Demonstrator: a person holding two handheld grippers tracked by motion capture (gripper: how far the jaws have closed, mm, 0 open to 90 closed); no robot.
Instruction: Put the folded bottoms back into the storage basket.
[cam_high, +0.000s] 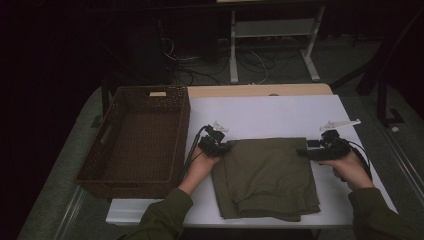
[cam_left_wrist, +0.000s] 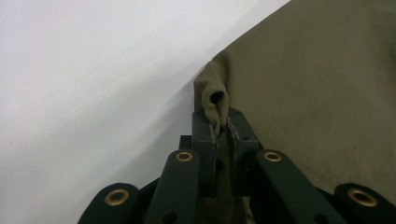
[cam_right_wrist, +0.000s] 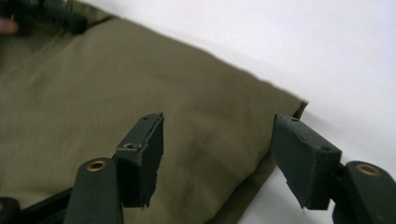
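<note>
While L hand-held gripper (cam_left_wrist: 223, 130) pinches cloth (cam_high: 267, 172), R hand-held gripper (cam_right_wrist: 219, 154) gapes level.

Folded olive cloth (cam_high: 267, 175), flat on table

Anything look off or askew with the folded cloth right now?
The olive cloth lies folded on the white table, but its near edge is uneven, the layers not lining up. The left hand-held gripper pinches a bunched corner; the right hand-held gripper stands open over the other far corner. The wicker basket sits square.

Olive-green cloth (cam_high: 267, 175) on white table (cam_high: 280, 112) (brown woven basket (cam_high: 137, 142) beside)
</note>
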